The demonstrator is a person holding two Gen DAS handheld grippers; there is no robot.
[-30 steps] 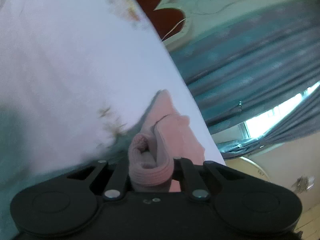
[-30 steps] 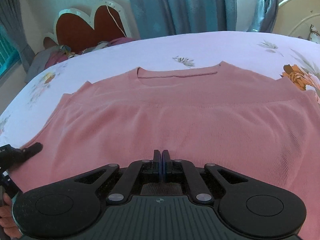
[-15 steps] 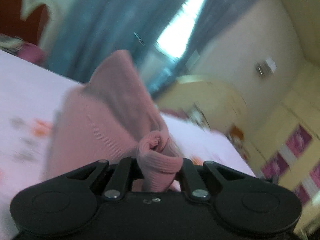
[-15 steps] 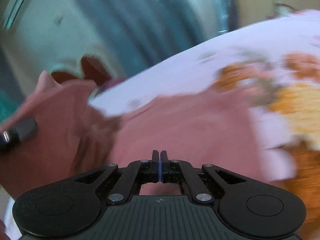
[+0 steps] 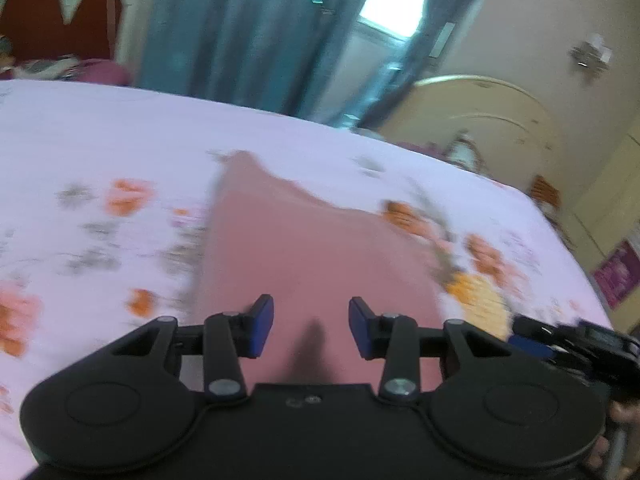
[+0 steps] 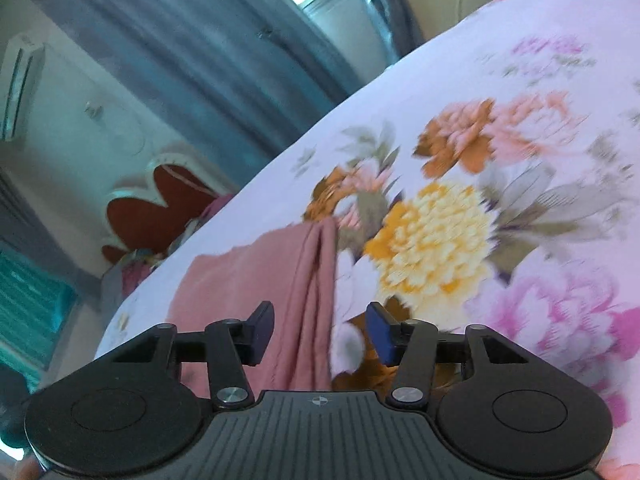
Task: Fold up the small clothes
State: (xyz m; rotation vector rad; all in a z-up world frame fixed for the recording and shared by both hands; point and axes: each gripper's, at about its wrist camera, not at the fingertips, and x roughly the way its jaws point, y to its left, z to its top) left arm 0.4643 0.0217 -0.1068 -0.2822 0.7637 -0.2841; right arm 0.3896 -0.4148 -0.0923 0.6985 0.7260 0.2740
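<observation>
My left gripper [image 5: 311, 327] and right gripper [image 6: 320, 332] both gape, holding nothing. The pink top [image 5: 304, 256] lies at twelve o'clock on the floral bedsheet [image 5: 100, 152].

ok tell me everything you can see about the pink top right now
The pink top is a dusty-pink, fine-ribbed knit, folded into a narrow long shape and lying flat on the floral bedsheet. In the right wrist view its edge shows layered lengthwise folds. Both the left gripper and the right gripper are open just above its near end, and neither holds it. Motion blur hides finer details.
</observation>
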